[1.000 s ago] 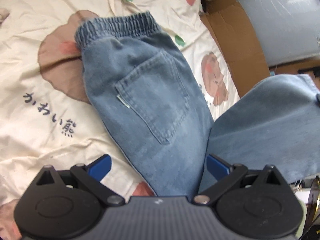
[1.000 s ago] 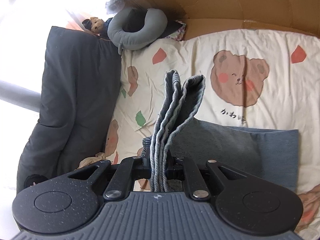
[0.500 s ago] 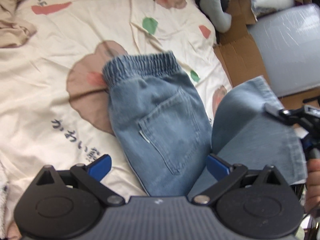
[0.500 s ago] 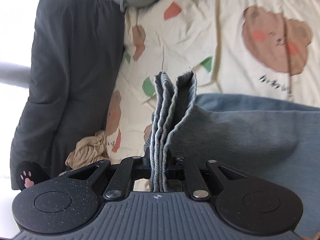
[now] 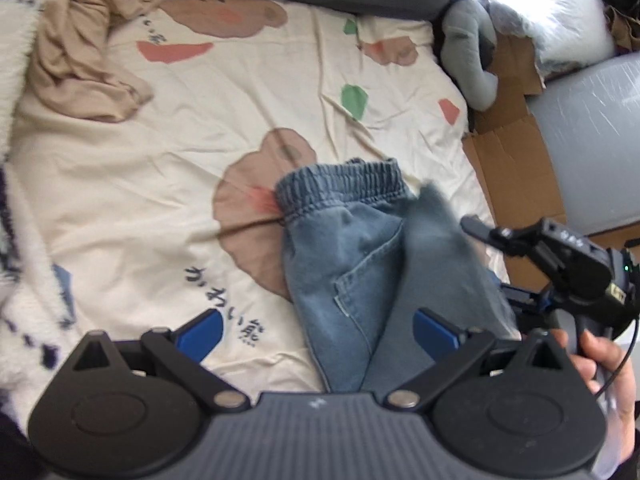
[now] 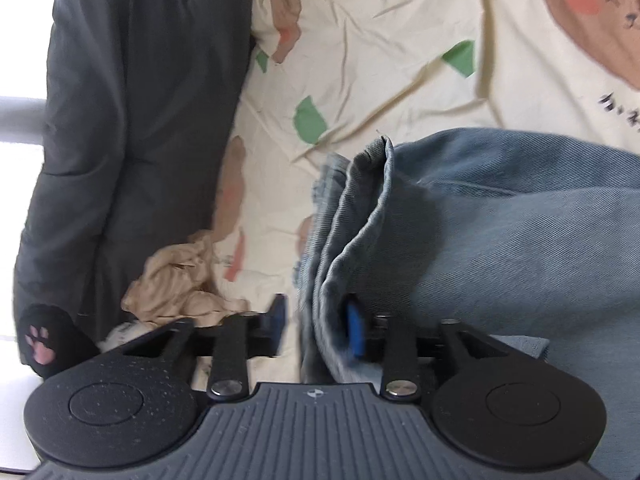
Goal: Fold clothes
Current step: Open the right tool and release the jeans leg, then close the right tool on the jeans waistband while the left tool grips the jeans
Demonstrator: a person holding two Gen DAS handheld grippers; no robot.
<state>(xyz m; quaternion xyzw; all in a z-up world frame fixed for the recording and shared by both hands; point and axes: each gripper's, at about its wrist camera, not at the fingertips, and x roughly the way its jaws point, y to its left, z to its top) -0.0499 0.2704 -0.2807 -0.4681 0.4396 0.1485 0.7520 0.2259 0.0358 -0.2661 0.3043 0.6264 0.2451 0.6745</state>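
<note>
Blue jeans (image 5: 344, 264) lie on the bear-print sheet (image 5: 168, 184), elastic waistband (image 5: 340, 188) away from me and back pocket up. The leg end (image 5: 436, 264) is folded over the right side, reaching almost to the waistband. My left gripper (image 5: 319, 331) hovers open over the near fold, its blue pads either side of the denim and not touching it. In the right wrist view my right gripper (image 6: 316, 326) stands open, with the bunched hem (image 6: 360, 208) loose between the fingers and leaning on the right pad (image 6: 354, 332). A hand (image 5: 604, 368) holds the right gripper (image 5: 492, 232) at the jeans' right edge.
A crumpled beige garment (image 5: 88, 52) lies at the far left of the bed. A dark grey cushion (image 6: 120, 120) lines the far edge. A grey neck pillow (image 5: 468, 64) and cardboard (image 5: 516, 168) sit past the right edge. A fluffy white blanket (image 5: 16, 240) lies at the left.
The right gripper carried the leg end over the jeans towards the waistband, then its fingers parted from the hem. The left gripper drew back, still open.
</note>
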